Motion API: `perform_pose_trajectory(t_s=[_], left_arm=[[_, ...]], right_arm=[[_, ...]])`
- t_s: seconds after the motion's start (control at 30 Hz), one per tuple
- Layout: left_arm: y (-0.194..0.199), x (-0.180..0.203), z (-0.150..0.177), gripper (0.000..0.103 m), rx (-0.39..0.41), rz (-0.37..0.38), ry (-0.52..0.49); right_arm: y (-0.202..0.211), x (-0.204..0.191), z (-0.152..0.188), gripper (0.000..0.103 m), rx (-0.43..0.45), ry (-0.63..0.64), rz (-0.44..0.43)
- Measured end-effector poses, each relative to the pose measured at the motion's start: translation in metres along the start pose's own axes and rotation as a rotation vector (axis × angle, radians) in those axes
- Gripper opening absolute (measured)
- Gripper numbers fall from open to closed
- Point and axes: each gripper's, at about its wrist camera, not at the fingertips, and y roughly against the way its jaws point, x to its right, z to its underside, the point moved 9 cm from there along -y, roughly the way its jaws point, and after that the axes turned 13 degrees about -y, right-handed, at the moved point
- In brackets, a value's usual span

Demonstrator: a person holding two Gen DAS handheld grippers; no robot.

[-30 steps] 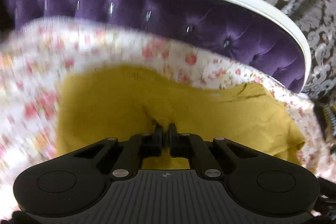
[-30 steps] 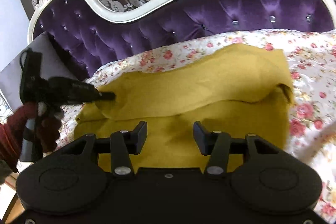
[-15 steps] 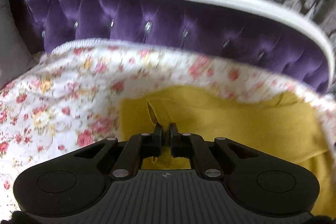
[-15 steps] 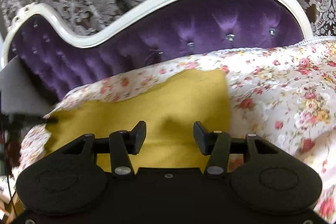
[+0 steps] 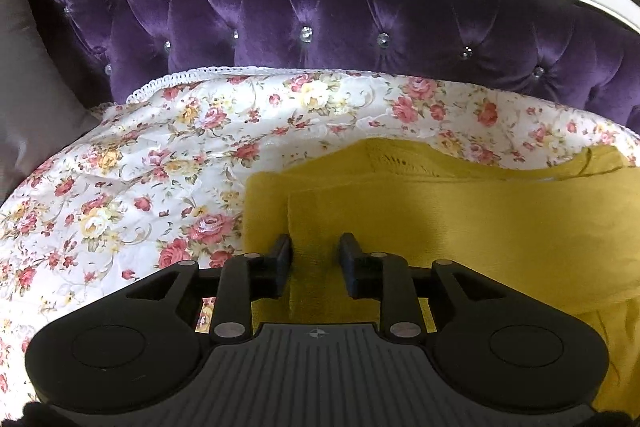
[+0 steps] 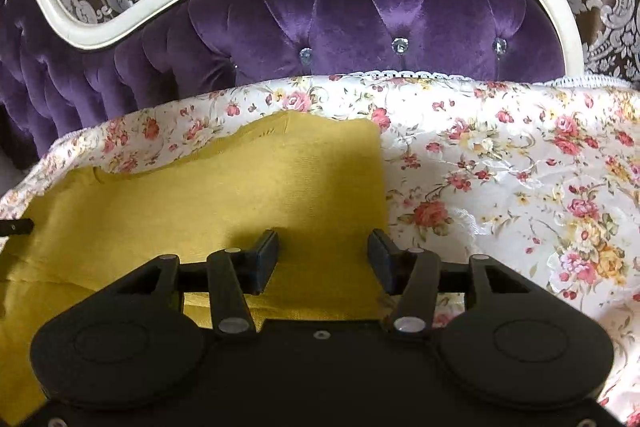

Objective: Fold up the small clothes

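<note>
Grippers low over garment, jaws apart

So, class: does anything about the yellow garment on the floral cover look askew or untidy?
The yellow garment lies fairly flat on the floral cover, but its far edge runs wavy rather than straight, and a narrow flap sticks out past the top layer at its left end. Nothing looks damaged or spilled.

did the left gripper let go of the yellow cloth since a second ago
Yes. The left gripper was shut on the yellow cloth; now its jaws stand apart over it.
</note>
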Motion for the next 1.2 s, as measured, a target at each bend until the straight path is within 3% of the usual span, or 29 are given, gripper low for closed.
perform_pose_trajectory(t_s=[0.23, 0.3, 0.33, 0.4, 0.5, 0.57, 0.63, 0.77, 0.9, 1.2], left_arm=[[0.0, -0.003, 0.001, 0.042, 0.017, -0.054, 0.006], [-0.001, -0.005, 0.002, 0.051, 0.025, -0.065, 0.011], [-0.002, -0.006, 0.003, 0.055, 0.03, -0.076, 0.014], [-0.004, -0.011, 0.004, 0.068, 0.031, -0.089, 0.031], [-0.006, -0.018, 0.003, 0.07, 0.006, -0.046, 0.075], [0.002, -0.019, 0.002, 0.069, -0.016, 0.003, 0.089], [0.023, -0.019, 0.002, 0.069, 0.01, 0.024, 0.091], [0.079, -0.024, 0.008, 0.07, 0.085, -0.016, 0.026], [0.133, -0.022, 0.03, 0.074, 0.117, -0.002, -0.018], [0.208, 0.008, 0.113, 0.079, 0.093, 0.035, -0.055]], right_arm=[[0.0, 0.0, 0.002, 0.06, 0.018, 0.015, 0.018], [-0.001, 0.003, 0.002, 0.08, 0.024, 0.013, 0.047], [-0.002, 0.008, 0.002, 0.083, 0.024, 0.003, 0.07], [-0.001, 0.013, 0.002, 0.086, 0.031, -0.02, 0.051], [0.002, 0.013, 0.0, 0.096, 0.02, -0.027, 0.03], [0.013, 0.008, -0.003, 0.096, 0.028, -0.032, 0.0], [0.033, 0.0, -0.006, 0.097, 0.063, -0.029, -0.032], [0.084, -0.021, -0.007, 0.102, 0.12, 0.006, -0.106], [0.139, -0.038, 0.007, 0.102, 0.145, 0.031, -0.178], [0.207, -0.04, 0.088, 0.102, 0.051, -0.011, -0.269]])
